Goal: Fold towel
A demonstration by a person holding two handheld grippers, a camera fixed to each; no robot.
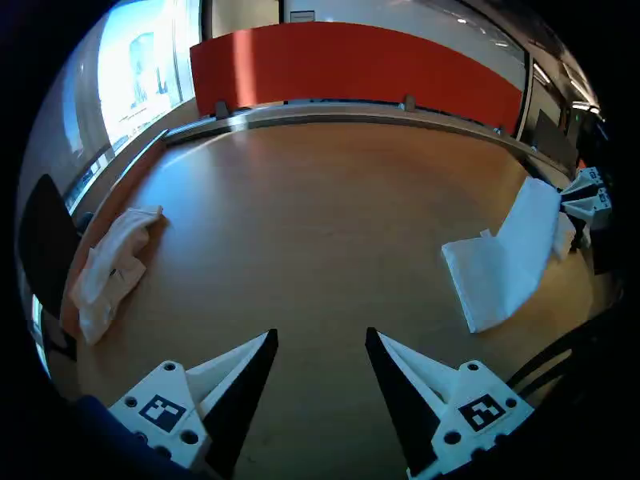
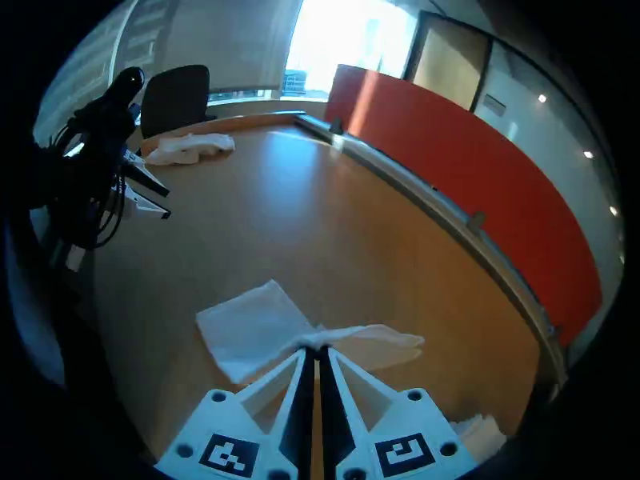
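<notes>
- Fingers (image 2: 276, 384) of the right gripper (image 2: 318, 352) are drawn almost together and pinch a bunched edge of the towel (image 2: 248, 324).
- In the left gripper view, the right gripper (image 1: 578, 198) lifts one end of the towel (image 1: 496, 268) off the table (image 1: 320, 208), while the other end lies flat on the wood.
- The left gripper (image 1: 320, 336) holds nothing; its jaws stand wide apart above bare tabletop, well apart from the towel.
- Seen from the right gripper view, the left gripper (image 2: 164, 204) sits at the near left edge of the table (image 2: 336, 240), with dark cables (image 2: 88, 200) hanging behind it.
- A second cloth (image 1: 112, 260) lies crumpled near the far left edge, well away from both grippers; it also shows in the right gripper view (image 2: 190, 148).
- A black chair (image 2: 176, 96) stands just beyond that cloth.
- A red partition (image 1: 360, 68) runs along the table's far side, and a bright window (image 2: 352, 40) lights the room.
</notes>
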